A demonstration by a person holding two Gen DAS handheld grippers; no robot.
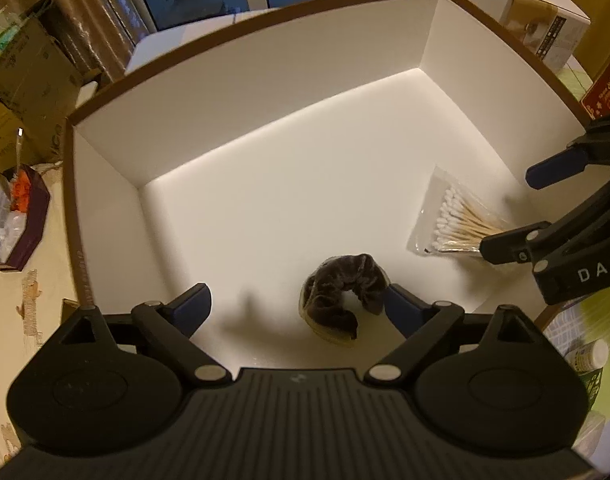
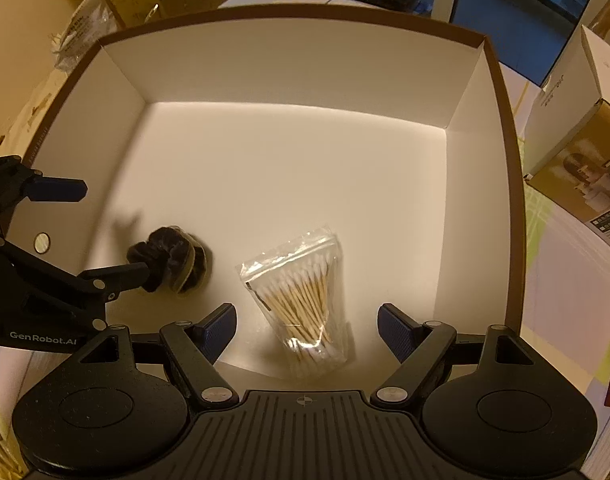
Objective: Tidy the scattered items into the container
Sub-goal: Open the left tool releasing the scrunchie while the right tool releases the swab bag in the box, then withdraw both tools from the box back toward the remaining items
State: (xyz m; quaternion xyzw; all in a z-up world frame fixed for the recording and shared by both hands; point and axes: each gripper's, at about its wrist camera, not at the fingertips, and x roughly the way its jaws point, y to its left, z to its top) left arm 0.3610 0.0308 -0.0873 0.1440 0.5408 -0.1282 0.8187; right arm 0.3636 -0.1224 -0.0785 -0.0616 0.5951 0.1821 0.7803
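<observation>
both the left gripper (image 1: 295, 304) and right gripper (image 2: 307, 326) gape empty over the white box (image 2: 265, 68), so lift straight clear of the velvet scrunchie (image 1: 343, 292) and cotton swab bag (image 2: 301, 296).

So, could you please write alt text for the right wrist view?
A bag of cotton swabs and a dark scrunchie lie inside a white box. The open right gripper hovers over the bag, while the open left gripper is at the left.

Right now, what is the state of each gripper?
Left gripper: open, holding nothing; scrunchie lies in box.
Right gripper: open, empty above cotton swabs.
</observation>
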